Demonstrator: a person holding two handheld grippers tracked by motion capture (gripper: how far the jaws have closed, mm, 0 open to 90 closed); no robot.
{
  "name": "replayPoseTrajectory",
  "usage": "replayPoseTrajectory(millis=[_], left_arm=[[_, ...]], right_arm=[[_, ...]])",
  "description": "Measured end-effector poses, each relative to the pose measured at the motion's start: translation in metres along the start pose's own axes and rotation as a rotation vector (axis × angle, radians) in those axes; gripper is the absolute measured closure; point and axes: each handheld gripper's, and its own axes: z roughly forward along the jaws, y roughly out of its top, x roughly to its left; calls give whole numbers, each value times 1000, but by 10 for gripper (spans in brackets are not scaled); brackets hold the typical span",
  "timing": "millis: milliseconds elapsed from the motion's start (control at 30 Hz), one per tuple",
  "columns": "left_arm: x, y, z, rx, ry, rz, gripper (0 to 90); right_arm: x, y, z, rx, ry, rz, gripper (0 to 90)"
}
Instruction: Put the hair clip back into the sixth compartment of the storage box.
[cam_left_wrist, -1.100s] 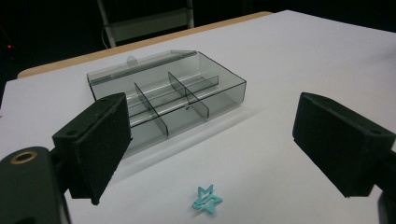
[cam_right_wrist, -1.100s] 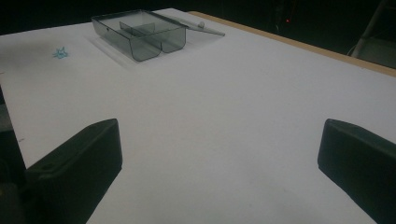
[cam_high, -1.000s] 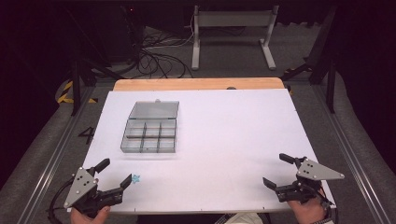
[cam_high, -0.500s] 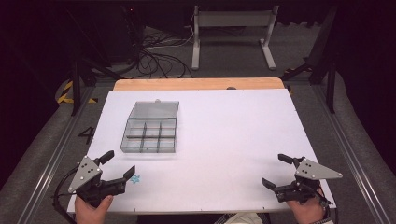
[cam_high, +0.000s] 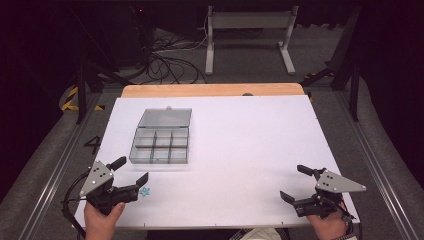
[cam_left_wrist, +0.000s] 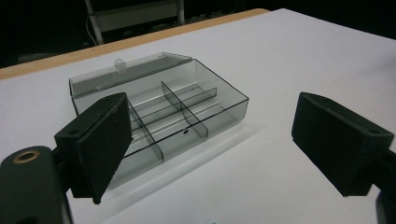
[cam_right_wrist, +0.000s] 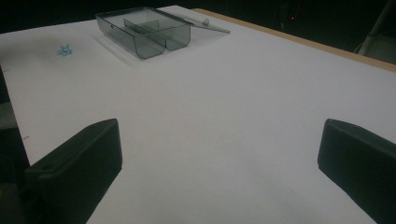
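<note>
Left gripper (cam_high: 131, 172) jaws wide, empty, just beside small blue star piece (cam_high: 145, 192) near table's front-left edge; piece looks light, tiny, likely skittish, so pinch across its body; right gripper (cam_high: 299, 184) wide, idle.

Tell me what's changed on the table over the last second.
The left gripper moved forward and inward, toward the small blue piece and the open clear compartment box; its jaws stay open, holding nothing. The right gripper stayed put, open and empty. Box and blue piece haven't moved.
</note>
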Motion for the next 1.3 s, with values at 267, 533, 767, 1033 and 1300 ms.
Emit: replayPoseTrajectory(millis=[267,533,767,1033,1300], left_arm=[[0,6,9,10,-5,3,131],[1,11,20,39,-9,5,128],[3,13,26,83,-17,5,132],[7,13,31,202,-46,-2,197],[9,12,36,305,-53,24,220]], right_arm=[[0,0,0,-1,0,-2,4],[0,0,0,4,3,-3,4],[0,0,0,4,6,-5,4],[0,0,0,2,11,-9,4],[0,0,0,2,14,-11,4]])
